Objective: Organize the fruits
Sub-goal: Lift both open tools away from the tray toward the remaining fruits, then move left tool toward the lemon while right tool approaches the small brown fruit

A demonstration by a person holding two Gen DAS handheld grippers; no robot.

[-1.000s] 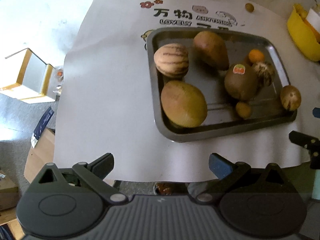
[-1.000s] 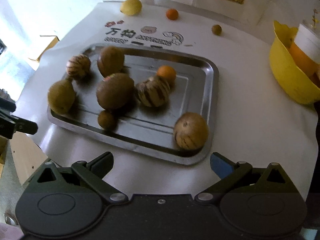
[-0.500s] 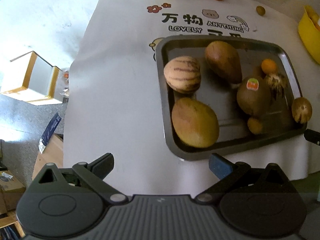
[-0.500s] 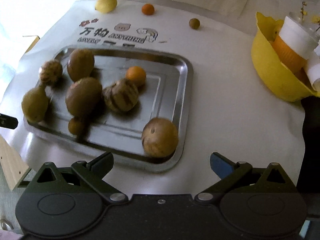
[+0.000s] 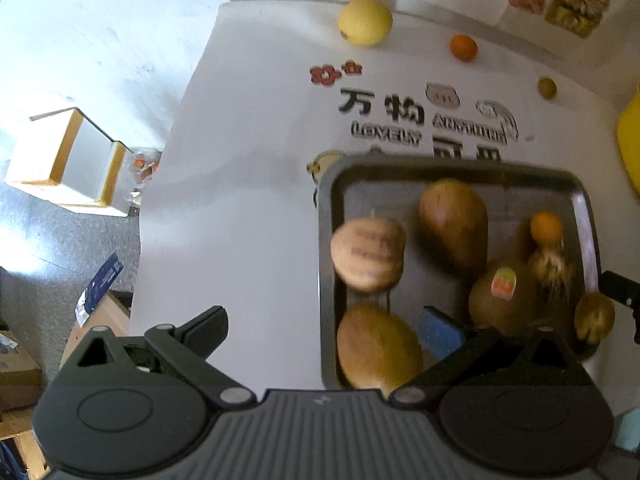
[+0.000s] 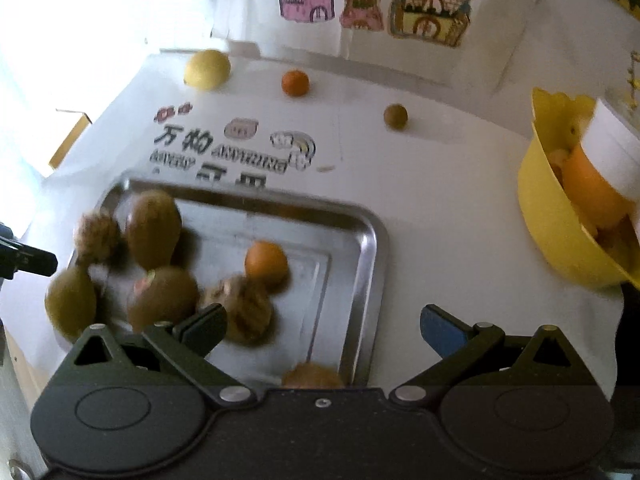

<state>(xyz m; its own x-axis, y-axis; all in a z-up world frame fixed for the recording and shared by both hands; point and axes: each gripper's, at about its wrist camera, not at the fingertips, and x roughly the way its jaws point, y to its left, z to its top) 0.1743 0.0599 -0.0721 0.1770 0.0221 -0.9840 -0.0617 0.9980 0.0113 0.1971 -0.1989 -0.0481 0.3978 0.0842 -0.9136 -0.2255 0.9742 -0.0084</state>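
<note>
Both tongs spread and empty above the near edge of the fruit tray.

Left gripper and right gripper gaping wide, pinching nothing, hovering low over the steel tray on the white printed tablecloth. Judged partly done: most fruit already gathered in the tray, namely a striped melon, a brown pear-shaped fruit, a yellow-green mango, a stickered kiwi, a small orange and a few blurred, streaky fruits. Left to collect, probably: a lemon, a second small orange and a small brown fruit, all loose at the far side, well apart from the tray. Yellow bowl at the right.
</note>
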